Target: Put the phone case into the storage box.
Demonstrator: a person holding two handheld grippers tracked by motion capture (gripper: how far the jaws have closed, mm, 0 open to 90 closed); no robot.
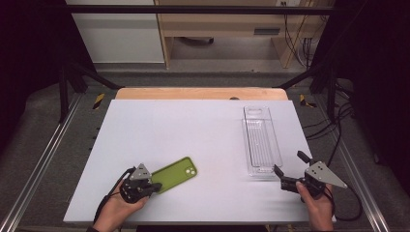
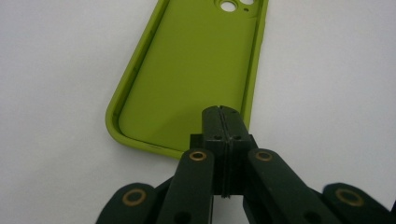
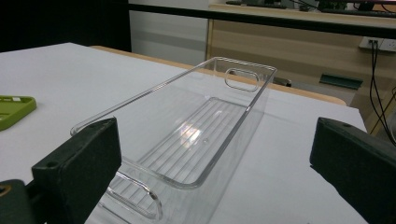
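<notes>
Now the big white table (image 1: 193,130) holds a long clear plastic tray (image 1: 261,142) on the right and a green phone case (image 1: 175,174) near the front left. The right gripper (image 1: 286,175) waits wide open by the tray's near end. The left gripper (image 2: 223,122) is squeezed shut with nothing in it, so it should open wide before pinching the case's edge.

The left tongs (image 2: 223,112) hid the green phone case's (image 2: 187,79) near corner, and the frame's top edge cut off the case's far end and camera holes.

High view looks down on the table (image 1: 203,121); tool views sit low, sharing the green case (image 3: 14,109).
</notes>
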